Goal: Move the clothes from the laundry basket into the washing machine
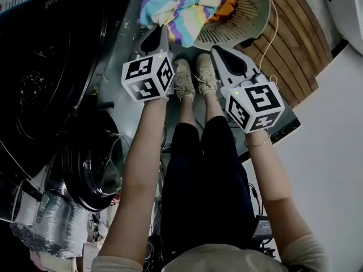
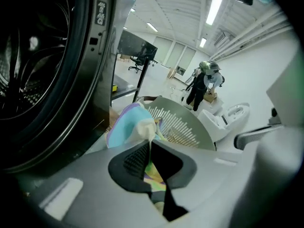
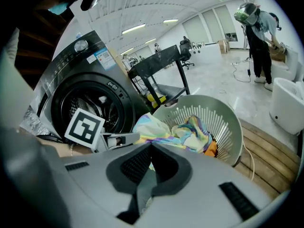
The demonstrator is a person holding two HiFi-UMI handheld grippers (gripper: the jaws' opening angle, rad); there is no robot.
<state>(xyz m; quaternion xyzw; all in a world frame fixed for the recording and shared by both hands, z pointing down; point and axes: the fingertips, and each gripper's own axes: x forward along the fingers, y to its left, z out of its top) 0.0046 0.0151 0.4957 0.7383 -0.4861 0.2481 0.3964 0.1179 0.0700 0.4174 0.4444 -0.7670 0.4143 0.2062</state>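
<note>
A pile of bright striped clothes [image 1: 181,7] fills the pale slatted laundry basket [image 1: 249,16], which lies tipped toward me. The dark washing machine [image 1: 34,95] stands at the left with its round door [image 1: 93,169] swung open. My left gripper [image 1: 162,33] reaches the near edge of the pile. In the left gripper view it [image 2: 151,144] is shut on a fold of the striped cloth [image 2: 126,125], which shows through the gap behind the tips. My right gripper [image 1: 216,51] hovers just short of the basket. Its jaws [image 3: 151,145] are shut with nothing between them, in front of the clothes [image 3: 190,132].
My shoes [image 1: 193,78] stand on the grey floor between the two grippers. A wooden platform [image 1: 300,50] and a thin white cable [image 1: 275,33] lie right of the basket. A foil hose and clutter [image 1: 45,225] sit beside the machine. Another person [image 3: 259,37] bends over far off.
</note>
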